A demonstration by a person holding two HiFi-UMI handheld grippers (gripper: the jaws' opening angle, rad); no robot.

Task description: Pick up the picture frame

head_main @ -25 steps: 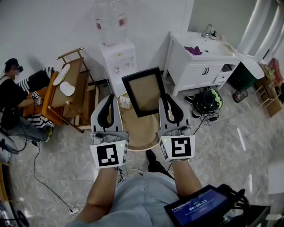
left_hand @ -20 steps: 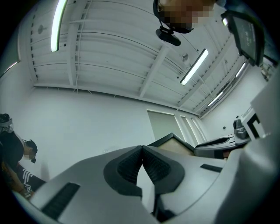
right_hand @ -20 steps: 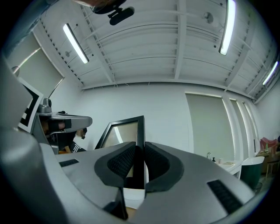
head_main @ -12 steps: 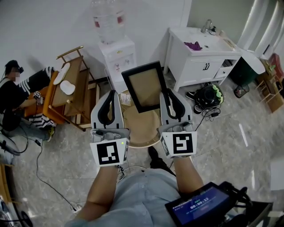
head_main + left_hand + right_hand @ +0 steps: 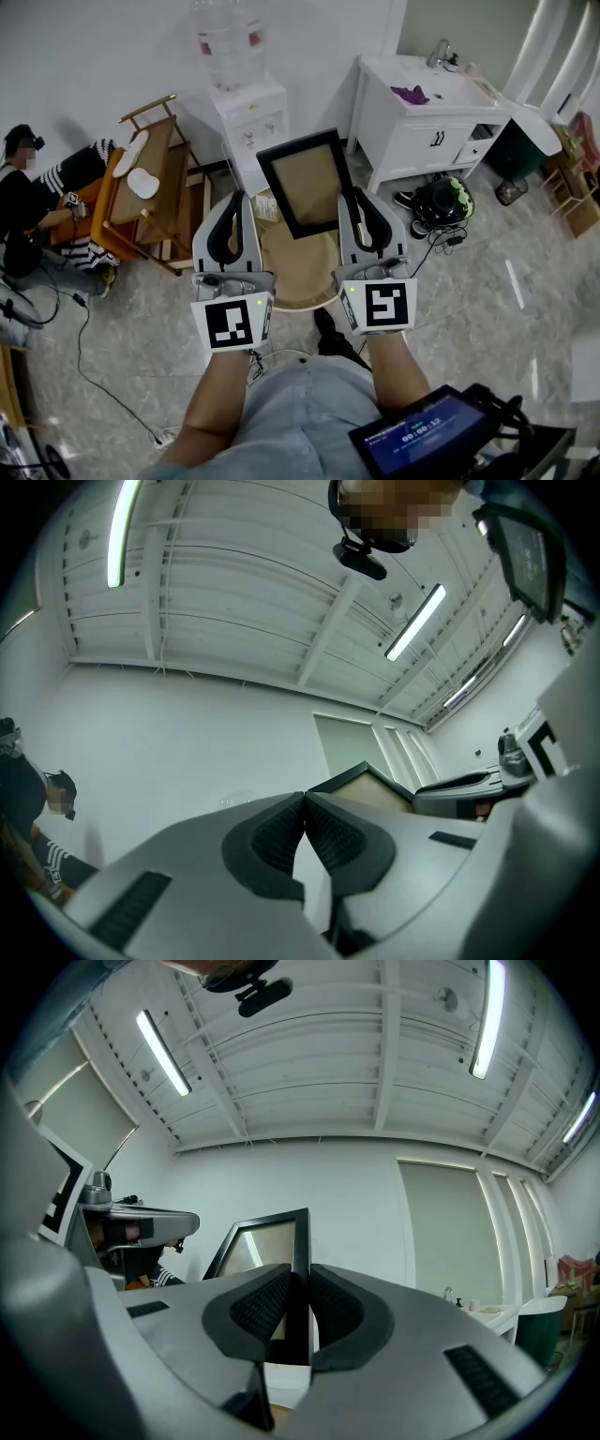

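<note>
Firmly, the right claw [image 5: 359, 204] clamps the edge of the black picture frame [image 5: 302, 183]. The left claw [image 5: 236, 208] has its jaws pressed together.

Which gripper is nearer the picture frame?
Right. The right gripper is clamped on the right edge of the picture frame. The left gripper is shut on nothing, beside the frame's left side and apart from it.
</note>
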